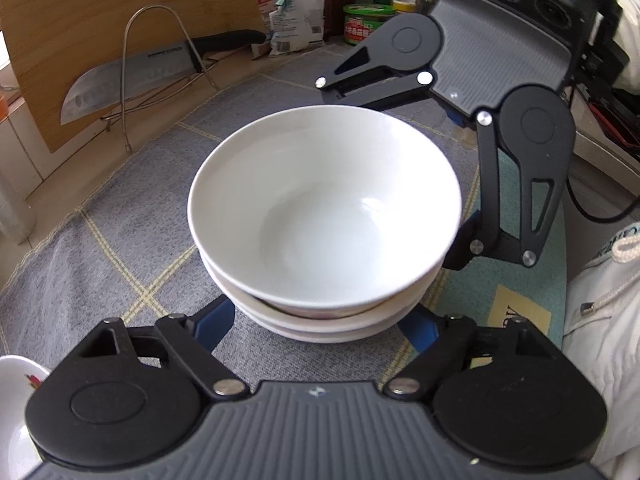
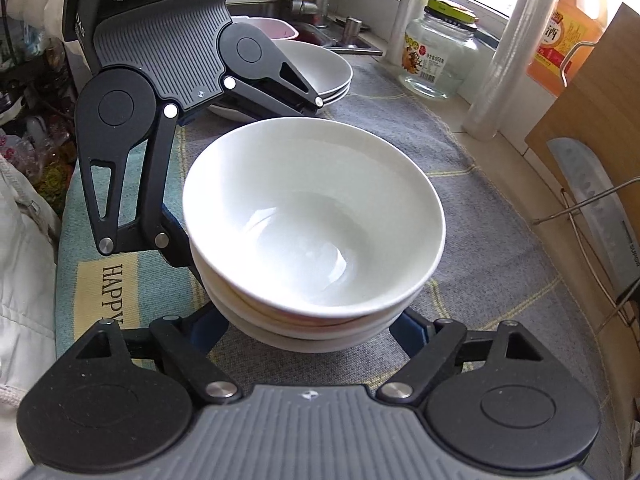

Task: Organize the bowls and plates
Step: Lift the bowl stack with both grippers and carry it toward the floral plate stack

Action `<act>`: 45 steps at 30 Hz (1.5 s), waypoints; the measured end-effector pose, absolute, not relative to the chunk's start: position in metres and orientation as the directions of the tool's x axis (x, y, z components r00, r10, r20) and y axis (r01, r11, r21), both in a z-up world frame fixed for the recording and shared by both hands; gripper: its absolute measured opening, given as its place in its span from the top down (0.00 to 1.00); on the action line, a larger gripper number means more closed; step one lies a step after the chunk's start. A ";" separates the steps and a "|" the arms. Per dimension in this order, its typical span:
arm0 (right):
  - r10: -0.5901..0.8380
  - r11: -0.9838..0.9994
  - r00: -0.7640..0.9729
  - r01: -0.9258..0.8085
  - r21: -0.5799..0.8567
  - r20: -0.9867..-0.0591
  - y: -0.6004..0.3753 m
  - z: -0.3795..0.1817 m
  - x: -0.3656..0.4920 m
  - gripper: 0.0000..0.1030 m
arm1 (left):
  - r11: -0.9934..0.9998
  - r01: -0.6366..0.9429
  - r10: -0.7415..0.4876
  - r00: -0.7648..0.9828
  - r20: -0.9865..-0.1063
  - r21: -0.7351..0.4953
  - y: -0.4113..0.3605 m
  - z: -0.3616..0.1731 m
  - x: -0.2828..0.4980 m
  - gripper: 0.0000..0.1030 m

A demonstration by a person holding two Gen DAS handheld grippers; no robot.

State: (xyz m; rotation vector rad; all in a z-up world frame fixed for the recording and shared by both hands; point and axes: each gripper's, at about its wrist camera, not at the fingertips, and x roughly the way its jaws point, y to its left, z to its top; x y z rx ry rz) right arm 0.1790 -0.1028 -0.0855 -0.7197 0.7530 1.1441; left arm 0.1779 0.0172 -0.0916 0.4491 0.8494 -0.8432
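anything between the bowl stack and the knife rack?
Nothing: only bare grey checked cloth between the stack of white bowls and the wire rack holding the knife. Left wrist view shows it.

Home kitchen, knife point(image 1: 132, 76), cutting board point(image 1: 100, 20), sink faucet point(image 2: 320, 0)

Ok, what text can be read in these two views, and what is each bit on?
"HAPPY", last letter partly hidden: mat
"SUPOR", cut off at the frame edge: knife
Jar label: too small to read
Orange bottle label: blurred
Green tub label: blurred
Bags: print unreadable
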 end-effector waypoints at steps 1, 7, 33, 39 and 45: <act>0.518 0.251 0.228 -0.962 -0.108 -0.824 -0.103 -0.085 0.180 0.13 | 0.599 0.801 -0.468 0.371 -0.802 0.021 0.018 -0.092 0.178 0.15; 0.521 0.237 0.203 -0.968 -0.088 -0.829 -0.101 -0.086 0.183 0.13 | 0.577 0.816 -0.483 0.352 -0.802 0.011 0.018 -0.091 0.178 0.19; 0.543 0.212 0.106 -0.977 0.014 -0.833 -0.101 -0.085 0.200 0.13 | 0.528 0.848 -0.502 0.263 -0.824 -0.050 0.022 -0.086 0.189 0.19; 0.533 0.218 0.118 -0.976 0.001 -0.838 -0.100 -0.085 0.199 0.13 | 0.525 0.851 -0.477 0.274 -0.835 -0.020 0.018 -0.085 0.187 0.19; 0.531 0.224 0.123 -0.975 -0.001 -0.838 -0.100 -0.084 0.197 0.14 | 0.526 0.851 -0.478 0.285 -0.831 -0.010 0.018 -0.083 0.185 0.19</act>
